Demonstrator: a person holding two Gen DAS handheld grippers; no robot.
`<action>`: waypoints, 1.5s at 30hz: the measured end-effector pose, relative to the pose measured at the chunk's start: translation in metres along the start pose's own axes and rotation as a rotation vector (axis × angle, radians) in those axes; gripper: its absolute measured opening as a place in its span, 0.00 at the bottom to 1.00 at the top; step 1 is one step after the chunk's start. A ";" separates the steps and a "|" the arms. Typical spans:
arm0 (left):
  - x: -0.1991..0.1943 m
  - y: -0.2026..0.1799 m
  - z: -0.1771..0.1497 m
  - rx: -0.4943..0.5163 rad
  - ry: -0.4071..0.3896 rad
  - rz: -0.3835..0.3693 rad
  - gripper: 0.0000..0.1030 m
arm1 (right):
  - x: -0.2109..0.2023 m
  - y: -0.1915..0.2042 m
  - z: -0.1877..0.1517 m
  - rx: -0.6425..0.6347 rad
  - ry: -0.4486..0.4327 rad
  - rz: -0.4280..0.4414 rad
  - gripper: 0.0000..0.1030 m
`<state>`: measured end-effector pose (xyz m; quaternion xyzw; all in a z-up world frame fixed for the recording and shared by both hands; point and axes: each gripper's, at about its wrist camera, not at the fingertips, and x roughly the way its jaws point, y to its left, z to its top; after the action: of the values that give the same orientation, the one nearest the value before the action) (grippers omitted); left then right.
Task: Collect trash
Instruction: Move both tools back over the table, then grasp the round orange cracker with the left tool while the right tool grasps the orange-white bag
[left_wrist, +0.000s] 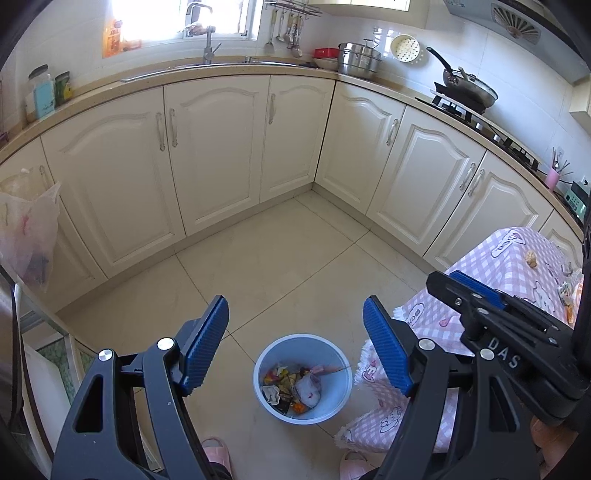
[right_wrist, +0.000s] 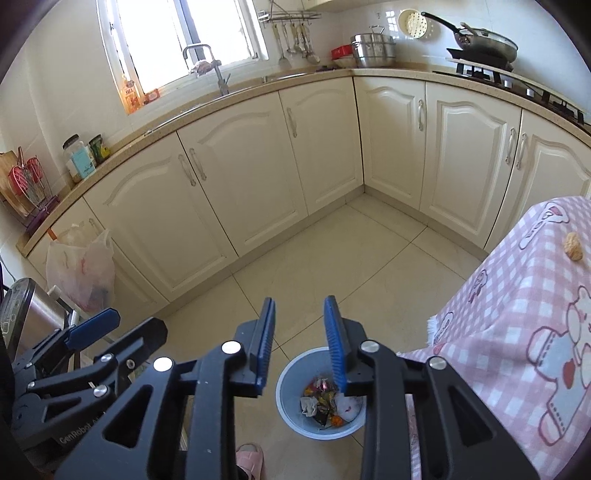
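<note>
Tiled floor (left_wrist: 280, 251), blue bin (left_wrist: 334, 397) under empty tongs (right_wrist: 299, 343)

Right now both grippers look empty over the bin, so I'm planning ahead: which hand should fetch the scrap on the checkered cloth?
Probably right: the right gripper is nearer the scrap.

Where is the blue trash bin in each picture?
Left wrist view: the blue trash bin sits on the floor at bottom centre, seen between the open jaws of the left gripper.
Right wrist view: the bin is at bottom centre, partly behind the right gripper.
Shared landmark: the pink checked tablecloth, right of the bin in both.
</note>
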<state>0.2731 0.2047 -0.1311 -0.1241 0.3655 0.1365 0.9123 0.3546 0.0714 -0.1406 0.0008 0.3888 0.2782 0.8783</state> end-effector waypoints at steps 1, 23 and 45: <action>-0.002 -0.003 0.000 0.003 -0.002 -0.003 0.70 | -0.004 -0.002 0.000 0.005 -0.004 -0.003 0.26; -0.058 -0.193 -0.017 0.314 -0.027 -0.275 0.71 | -0.181 -0.158 -0.042 0.202 -0.204 -0.237 0.34; 0.010 -0.405 -0.056 0.638 0.157 -0.420 0.63 | -0.230 -0.352 -0.089 0.461 -0.202 -0.459 0.43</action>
<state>0.3819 -0.1895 -0.1264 0.0838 0.4251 -0.1836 0.8823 0.3409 -0.3578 -0.1227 0.1395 0.3425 -0.0235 0.9288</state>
